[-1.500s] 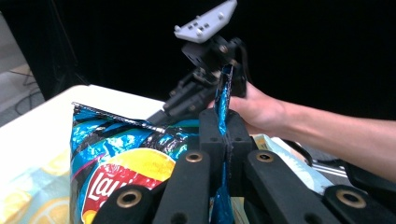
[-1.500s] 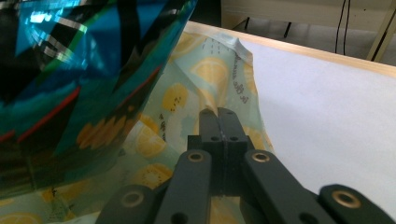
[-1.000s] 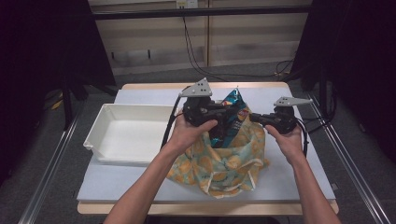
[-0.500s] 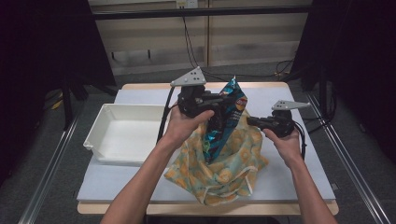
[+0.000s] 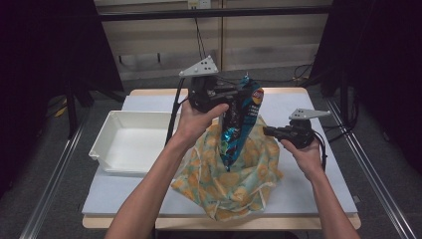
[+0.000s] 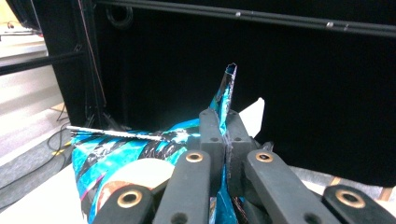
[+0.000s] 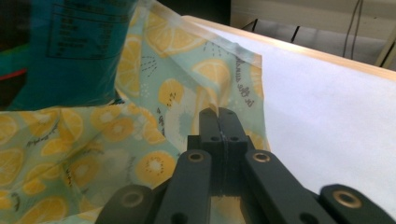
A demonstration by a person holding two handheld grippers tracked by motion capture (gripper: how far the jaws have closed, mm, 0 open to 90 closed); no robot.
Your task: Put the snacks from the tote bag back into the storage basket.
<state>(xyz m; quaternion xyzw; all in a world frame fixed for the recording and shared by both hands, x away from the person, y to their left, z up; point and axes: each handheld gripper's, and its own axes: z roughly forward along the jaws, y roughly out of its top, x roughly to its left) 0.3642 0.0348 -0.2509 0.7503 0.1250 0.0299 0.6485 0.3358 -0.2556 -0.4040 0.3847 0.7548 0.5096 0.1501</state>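
A blue chip bag [image 5: 238, 124] hangs upright, its lower end still inside a lemon-print fabric bag [image 5: 234, 181] on the table. My left gripper [image 5: 240, 96] is shut on the chip bag's top seam, well above the table. In the left gripper view the jaws [image 6: 225, 125] pinch the crimped seam of the chip bag [image 6: 116, 156]. My right gripper [image 5: 266, 131] is shut on the fabric bag's right rim. In the right gripper view the shut jaws [image 7: 218, 116] pinch the lemon fabric [image 7: 154, 93], with the chip bag [image 7: 70, 46] behind at the upper left.
A white tray [image 5: 99, 149] with nothing in it stands on the left of the table [image 5: 328, 169]. Bare white table surface lies right of the fabric bag. Dark curtains and metal rails surround the table.
My left gripper has risen and drawn the chip bag up out of the fabric bag. The right gripper has kept its hold on the fabric rim and shifted slightly lower.
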